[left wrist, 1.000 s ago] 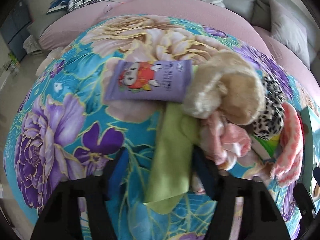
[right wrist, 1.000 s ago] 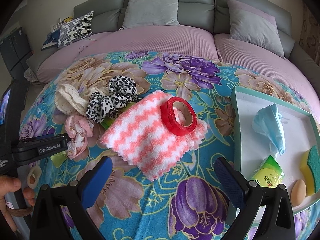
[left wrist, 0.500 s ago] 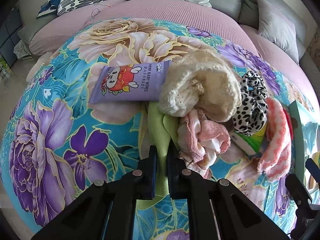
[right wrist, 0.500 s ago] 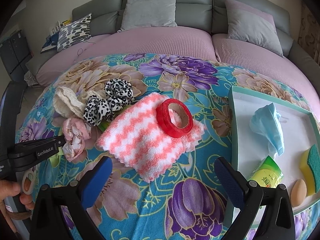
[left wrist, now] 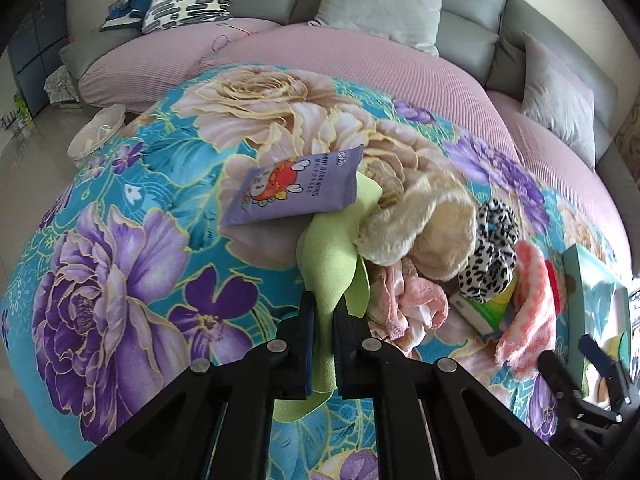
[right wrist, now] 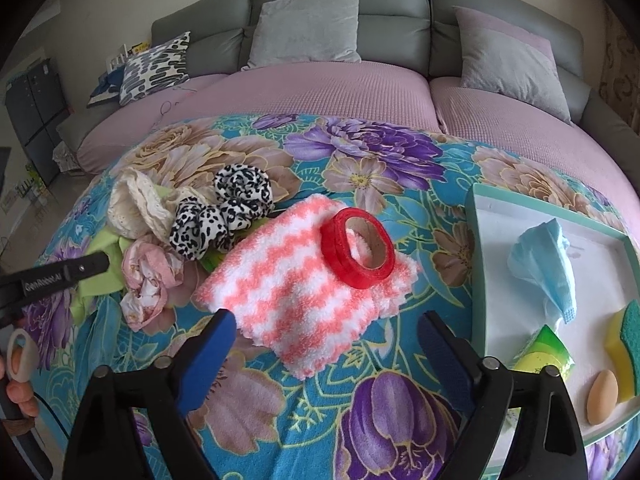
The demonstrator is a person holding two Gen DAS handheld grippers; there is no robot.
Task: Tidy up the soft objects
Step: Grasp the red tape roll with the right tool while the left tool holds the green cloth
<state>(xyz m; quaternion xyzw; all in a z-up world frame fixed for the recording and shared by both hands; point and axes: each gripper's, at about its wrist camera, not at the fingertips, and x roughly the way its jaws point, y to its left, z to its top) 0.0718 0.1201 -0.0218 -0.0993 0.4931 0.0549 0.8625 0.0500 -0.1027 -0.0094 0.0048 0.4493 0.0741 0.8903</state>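
Observation:
My left gripper (left wrist: 322, 300) is shut on a lime green cloth (left wrist: 328, 256), which rises from under a purple baby wipes pack (left wrist: 296, 188) and a cream lacy cloth (left wrist: 420, 224). Beside them lie a pink cloth (left wrist: 416, 300) and leopard-print scrunchies (left wrist: 488, 256). My right gripper (right wrist: 326, 320) is closing. Its jaws still stand wide on either side of the near corner of a pink-and-white fuzzy towel (right wrist: 280, 280), and the pads do not press on it. A red tape roll (right wrist: 360, 252) sits on that towel.
A white tray with a teal rim (right wrist: 476, 240) at the right holds a blue face mask (right wrist: 548, 256), a green pack (right wrist: 548, 352), a sponge (right wrist: 628, 344) and a small oval piece (right wrist: 602, 396). A pink sofa with grey cushions lies behind the floral blanket (right wrist: 380, 160).
The left jaws closed on the green cloth and rose, pulling it up and tilting the wipes pack. The right jaws narrowed slightly; the right hand stayed put.

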